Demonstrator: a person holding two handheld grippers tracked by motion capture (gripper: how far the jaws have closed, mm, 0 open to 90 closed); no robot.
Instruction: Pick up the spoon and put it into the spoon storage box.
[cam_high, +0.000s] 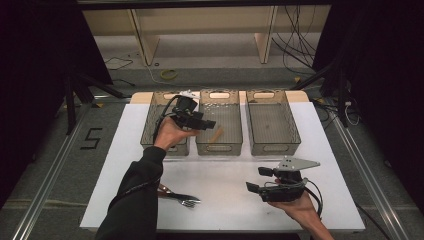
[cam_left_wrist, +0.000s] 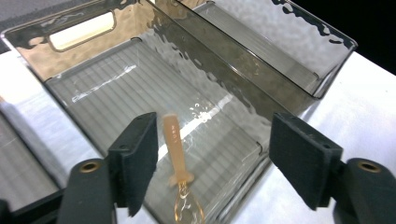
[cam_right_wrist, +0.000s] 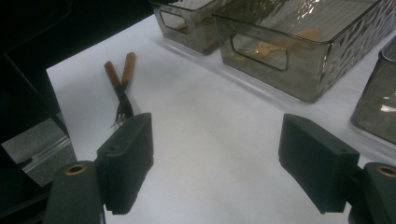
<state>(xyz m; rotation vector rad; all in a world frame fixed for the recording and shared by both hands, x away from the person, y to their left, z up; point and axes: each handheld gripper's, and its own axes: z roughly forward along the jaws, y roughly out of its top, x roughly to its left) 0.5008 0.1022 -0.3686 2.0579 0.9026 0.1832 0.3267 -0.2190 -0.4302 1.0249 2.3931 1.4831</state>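
Note:
My left gripper (cam_high: 207, 121) hangs over the near part of the middle smoked plastic bin (cam_high: 219, 148), held from the left. Its jaws (cam_left_wrist: 219, 156) stand open with no pad touching anything. Below them, inside that bin (cam_left_wrist: 84, 51), is a wooden-handled spoon (cam_left_wrist: 178, 156), slightly blurred, closer to the left pad; the same spoon (cam_high: 216, 134) shows as a tan strip. My right gripper (cam_high: 257, 180) is low over the table's front right, pointing left. It (cam_right_wrist: 222, 161) is open and holds nothing.
Two wooden-handled utensils (cam_high: 182, 199), one of them a fork (cam_right_wrist: 120, 88), lie crossed at the table's front left beside the left sleeve. A left bin (cam_high: 150, 127) and a right bin (cam_high: 272, 147) flank the middle one. The white table top (cam_high: 225, 170) is bare between the bins and my right gripper.

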